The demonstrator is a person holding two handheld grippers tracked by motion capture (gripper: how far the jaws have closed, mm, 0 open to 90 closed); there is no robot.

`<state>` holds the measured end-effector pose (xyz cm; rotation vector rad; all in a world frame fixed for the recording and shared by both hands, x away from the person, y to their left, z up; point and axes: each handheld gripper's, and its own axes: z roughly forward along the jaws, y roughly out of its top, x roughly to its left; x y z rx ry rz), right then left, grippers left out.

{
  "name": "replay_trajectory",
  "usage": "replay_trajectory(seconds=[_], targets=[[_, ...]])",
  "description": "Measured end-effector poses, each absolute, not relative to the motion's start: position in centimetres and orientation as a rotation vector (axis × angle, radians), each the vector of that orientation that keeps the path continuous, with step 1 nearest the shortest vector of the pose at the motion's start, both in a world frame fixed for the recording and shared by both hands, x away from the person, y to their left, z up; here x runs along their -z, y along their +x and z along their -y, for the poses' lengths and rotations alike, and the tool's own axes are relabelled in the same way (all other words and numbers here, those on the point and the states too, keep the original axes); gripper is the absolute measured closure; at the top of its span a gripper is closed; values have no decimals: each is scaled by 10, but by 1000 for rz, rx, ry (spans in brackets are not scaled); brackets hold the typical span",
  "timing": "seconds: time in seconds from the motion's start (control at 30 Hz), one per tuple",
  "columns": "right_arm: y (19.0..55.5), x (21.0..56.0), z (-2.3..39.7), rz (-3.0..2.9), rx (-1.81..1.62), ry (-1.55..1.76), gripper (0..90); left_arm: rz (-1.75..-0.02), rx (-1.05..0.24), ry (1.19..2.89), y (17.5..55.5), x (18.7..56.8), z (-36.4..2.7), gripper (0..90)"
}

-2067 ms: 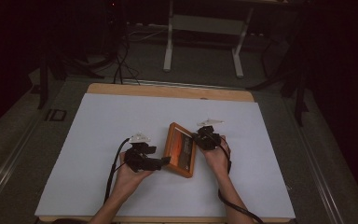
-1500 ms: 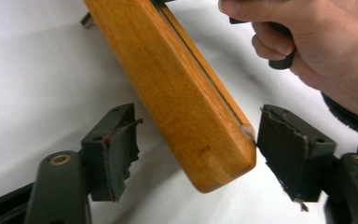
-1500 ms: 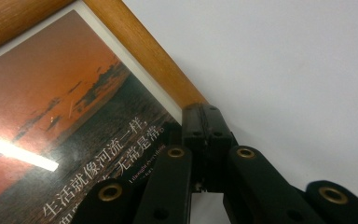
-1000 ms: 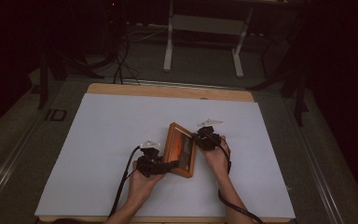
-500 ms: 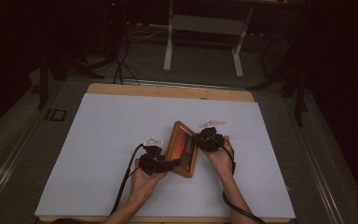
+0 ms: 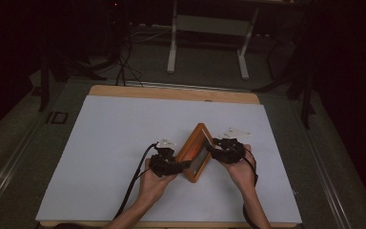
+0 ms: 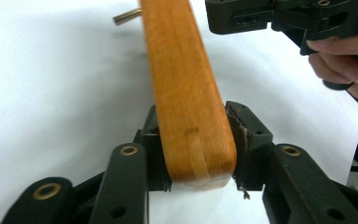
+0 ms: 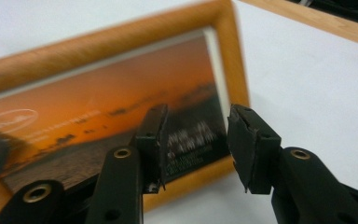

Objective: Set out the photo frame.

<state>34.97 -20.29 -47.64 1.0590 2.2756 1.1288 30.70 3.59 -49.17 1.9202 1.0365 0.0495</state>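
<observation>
A wooden picture frame (image 6: 198,150) with an orange sunset picture stands tilted on its edge on the white table top (image 6: 114,143), running diagonally. My left gripper (image 6: 183,165) grips its near lower end. In the left gripper view the jaws have just been closing, and my left gripper (image 7: 193,114) has its pads pressed on both sides of the frame's wooden edge (image 7: 177,70). My right gripper (image 6: 213,149) hovers at the frame's right side. Its jaws have just been opening, and my right gripper (image 8: 196,116) holds nothing in front of the frame's picture side (image 8: 74,107).
A short brass-coloured pin (image 7: 126,17) sticks out behind the frame. The table's wooden far edge (image 6: 171,93) borders the white sheet. Beyond it, cables (image 6: 121,67) and a metal stand (image 6: 207,33) sit on the dark floor.
The right gripper has let go of the frame and drawn back to the right. The left gripper has tightened on the frame, which has swung into a more diagonal, more upright pose.
</observation>
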Motion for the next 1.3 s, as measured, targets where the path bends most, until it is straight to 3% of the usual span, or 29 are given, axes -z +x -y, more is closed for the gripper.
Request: replay_trajectory(seconds=[0.27,0.47,0.87,1.13,1.23,1.3], targets=[[336,453,226,-2231,-1167,1015,535,-921,-122,2001,302,480,-19,689],[331,442,234,-2213,-1202,968,480,-853,-125,2050,305,467,-31,690],[319,435,203,-2361,-1174,690,371,-611,-139,2129,312,415,-64,689],[315,436,186,-2468,-1284,526,296,-439,-87,2162,314,404,-64,688],[315,436,182,-2490,-1319,496,297,-408,-92,2163,314,403,-61,687],[315,438,175,-2550,-1327,417,396,-383,-75,2148,316,404,-59,682]])
